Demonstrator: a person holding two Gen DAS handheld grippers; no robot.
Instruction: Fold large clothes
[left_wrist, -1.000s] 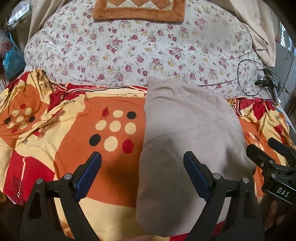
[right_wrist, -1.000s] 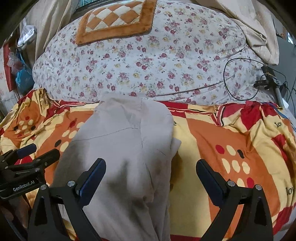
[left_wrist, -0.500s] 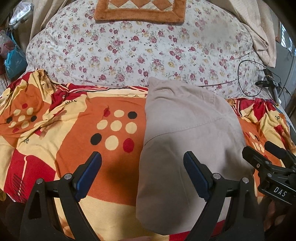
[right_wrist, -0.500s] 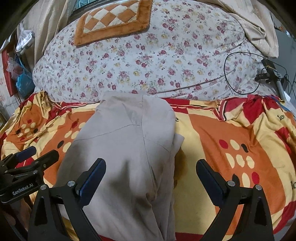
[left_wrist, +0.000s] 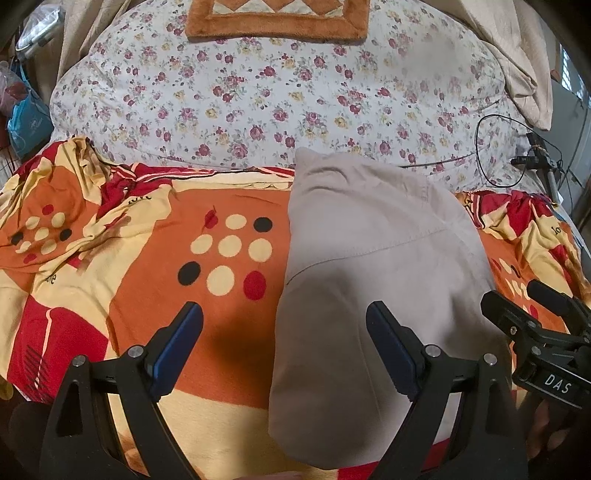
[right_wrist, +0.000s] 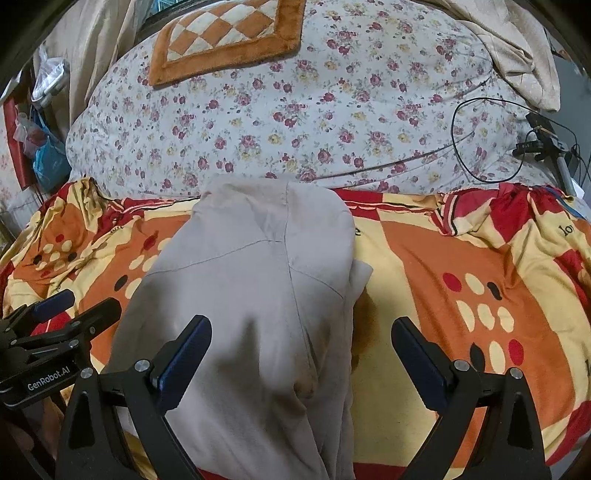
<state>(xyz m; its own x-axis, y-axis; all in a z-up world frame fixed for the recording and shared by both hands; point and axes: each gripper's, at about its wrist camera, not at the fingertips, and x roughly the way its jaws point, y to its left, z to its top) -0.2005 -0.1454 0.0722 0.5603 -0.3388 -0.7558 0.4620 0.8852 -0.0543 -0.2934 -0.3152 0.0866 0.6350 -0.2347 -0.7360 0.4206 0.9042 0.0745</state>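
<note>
- Left wrist view: left hand-held gripper (left_wrist: 284, 325) at lower centre, jaws wide apart, nothing clamped. Its blue pads (left_wrist: 179, 347) straddle the left edge of the folded beige garment (left_wrist: 376, 280).
- Garment lies flat, centre to lower right of frame, on the orange/red/yellow patterned blanket (left_wrist: 147, 258) covering the bed. Far end touches the floral duvet (left_wrist: 277, 92) in upper half.
- Orange checkered cushion (left_wrist: 277, 22) at top centre, on the duvet. Black cable loop (left_wrist: 495, 147) at right edge.
- Right hand-held gripper (left_wrist: 524, 306) enters at lower right, just beside the garment's right edge.
- Right wrist view: same gripper (right_wrist: 301, 347) at lower centre, jaws wide apart, empty. Left pad (right_wrist: 184, 358) over the garment (right_wrist: 251, 295), right pad over blanket (right_wrist: 461, 240).
- Garment runs from centre down to the bottom edge, left of centre.
- Left gripper (right_wrist: 62, 310) at lower left edge, jaws apart, beside the garment.
</note>
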